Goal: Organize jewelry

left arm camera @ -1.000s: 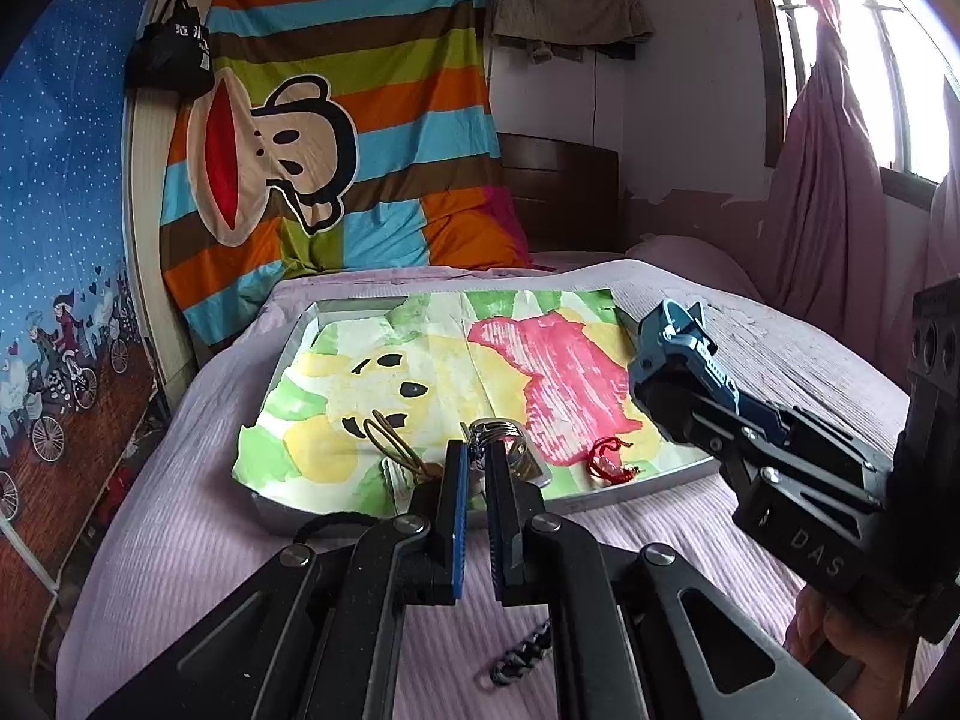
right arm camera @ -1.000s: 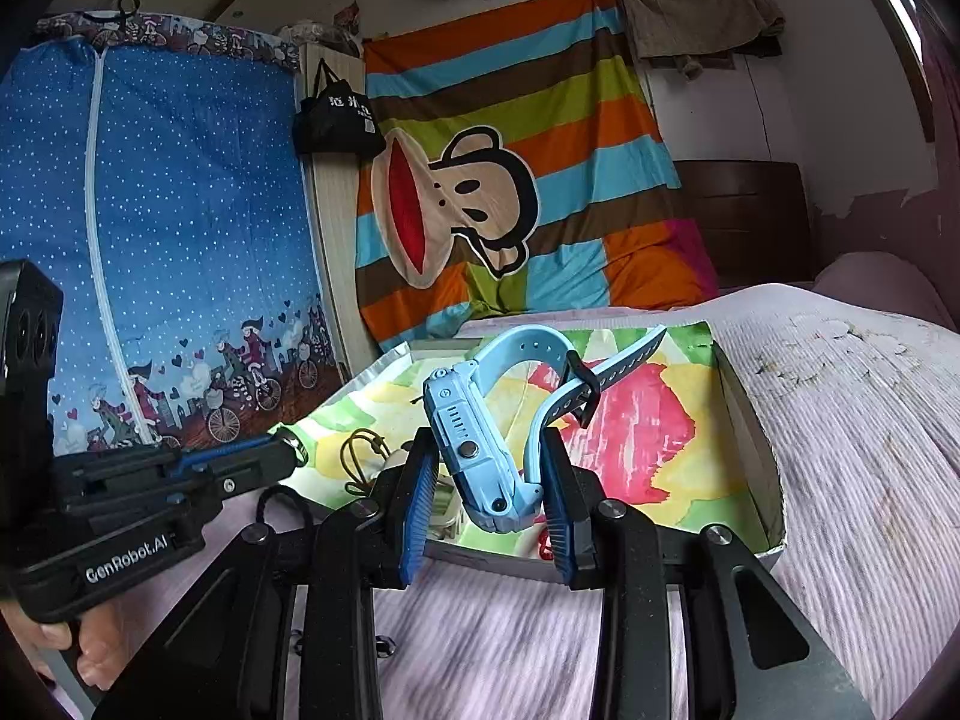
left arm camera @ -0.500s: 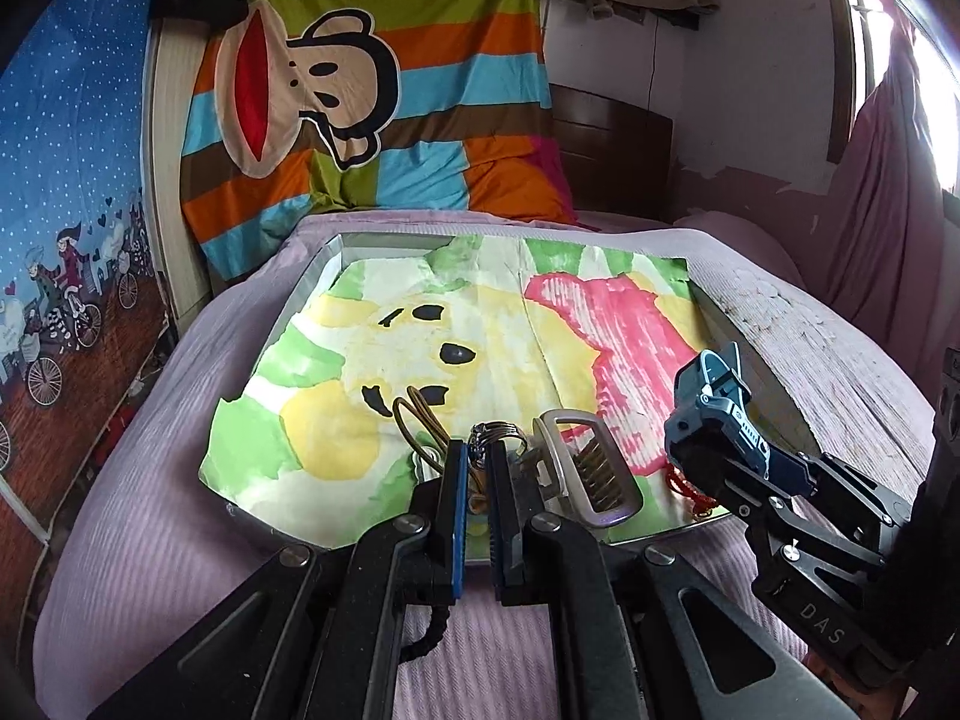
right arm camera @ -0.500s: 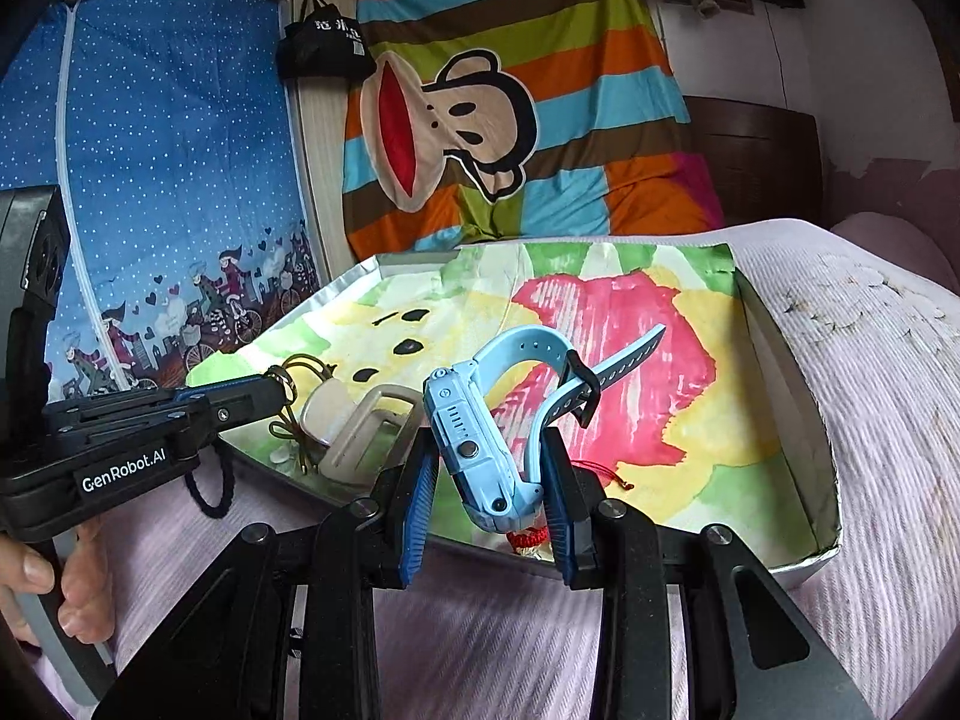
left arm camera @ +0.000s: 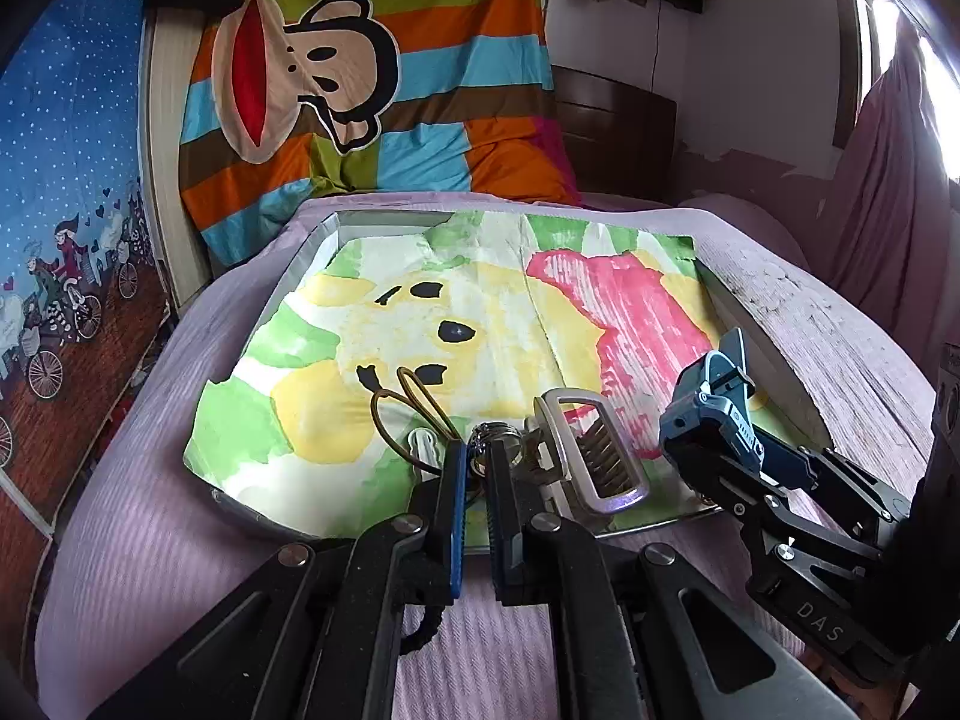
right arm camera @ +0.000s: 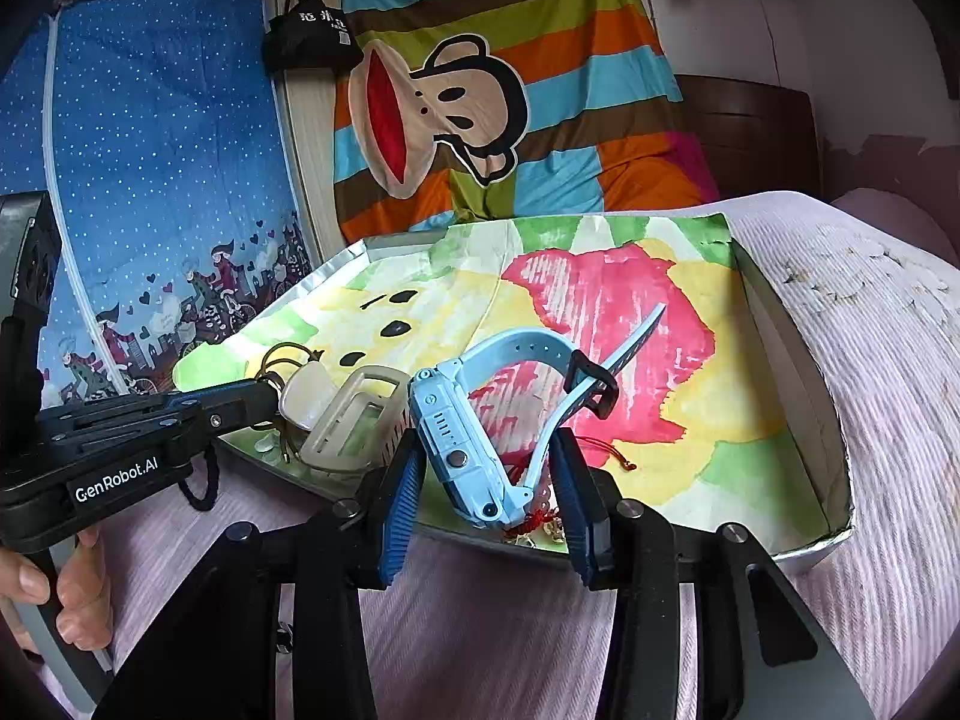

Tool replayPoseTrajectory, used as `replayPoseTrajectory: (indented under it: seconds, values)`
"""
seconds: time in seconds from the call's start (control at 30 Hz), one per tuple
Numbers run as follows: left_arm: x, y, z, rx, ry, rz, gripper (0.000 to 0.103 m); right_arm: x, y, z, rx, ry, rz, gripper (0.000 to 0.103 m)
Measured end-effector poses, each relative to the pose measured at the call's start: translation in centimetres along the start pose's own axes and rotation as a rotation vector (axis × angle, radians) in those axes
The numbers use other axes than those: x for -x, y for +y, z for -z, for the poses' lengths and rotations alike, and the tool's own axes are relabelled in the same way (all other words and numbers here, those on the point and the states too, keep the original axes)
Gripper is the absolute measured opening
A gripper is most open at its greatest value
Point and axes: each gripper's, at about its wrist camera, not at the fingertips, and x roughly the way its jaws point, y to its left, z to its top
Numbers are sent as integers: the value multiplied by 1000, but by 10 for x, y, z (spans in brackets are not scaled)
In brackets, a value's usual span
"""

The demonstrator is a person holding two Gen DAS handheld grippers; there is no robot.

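Hiding part of the tray's [left arm camera: 312,240] near edge, the left gripper [left arm camera: 474,462] covers most of a small silver ring [left arm camera: 495,433] between its fingertips; whether the ring is truly pinched is hard to tell. A red cord [right arm camera: 534,519] lies half hidden behind the right gripper [right arm camera: 489,474]. A beige buckle [left arm camera: 591,450], a white clip [left arm camera: 422,443] and brown hair ties [left arm camera: 408,402] crowd the tray's front, on its painted paper lining [left arm camera: 480,312]. A black cord [left arm camera: 420,636] lies on the purple bedspread [left arm camera: 120,510] below. The left jaws are nearly together around the ring. The right jaws clamp a blue watch [right arm camera: 462,438], held over the tray's front edge, strap arching upward.
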Motion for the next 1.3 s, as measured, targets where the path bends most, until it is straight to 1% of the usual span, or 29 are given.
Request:
replayPoseTrajectory:
  seconds: [0.03, 0.07, 0.13, 0.23, 0.3, 0.33, 0.37, 0.4, 0.5, 0.57, 0.6, 0.63, 0.67, 0.77, 0.83, 0.97, 1.17, 1.3]
  values:
    - [0, 0, 1, 1, 0, -2, 11, 0, 0, 0, -2, -1, 1, 40]
    - [1, 0, 1, 4, 0, 0, 18, 0, 0, 0, -4, -1, 3, 41]
    - [3, 2, 3, 18, -9, 5, 26, 1, 0, 0, -8, -4, 5, 44]
    - [9, 7, 5, 37, -25, 12, 33, 6, -2, 1, -17, -20, 7, 48]
    - [15, 10, 7, 53, -42, 12, 40, 13, -4, 1, -22, -49, 10, 53]
    - [19, 13, 8, 65, -55, 15, 47, 17, -4, 1, -24, -66, 14, 56]
    - [23, 15, 9, 77, -69, 15, 51, 22, -5, 1, -26, -82, 16, 59]
    - [28, 18, 10, 88, -83, 14, 57, 26, -6, 2, -28, -100, 17, 60]
    - [42, 25, 14, 113, -127, 18, 67, 43, -6, 4, -32, -163, 21, 69]
    - [53, 30, 17, 121, -165, 13, 83, 57, -4, 5, -27, -216, 24, 81]
    - [59, 31, 20, 126, -186, 9, 87, 64, -2, 5, -24, -242, 26, 84]
    - [65, 33, 22, 129, -206, 7, 92, 71, 0, 6, -21, -266, 28, 90]
    - [70, 35, 25, 132, -225, 7, 95, 78, 1, 6, -22, -286, 31, 93]
    - [83, 38, 30, 140, -259, -9, 102, 95, 7, 8, -29, -336, 43, 98]
    - [91, 41, 35, 149, -278, -17, 103, 106, 12, 10, -30, -361, 50, 101]
    - [106, 44, 44, 154, -303, -36, 103, 125, 24, 15, -26, -396, 57, 101]
    - [127, 47, 58, 128, -317, -58, 103, 143, 41, 22, 28, -380, 59, 101]
    - [138, 46, 65, 91, -323, -81, 103, 151, 50, 25, 55, -366, 46, 101]
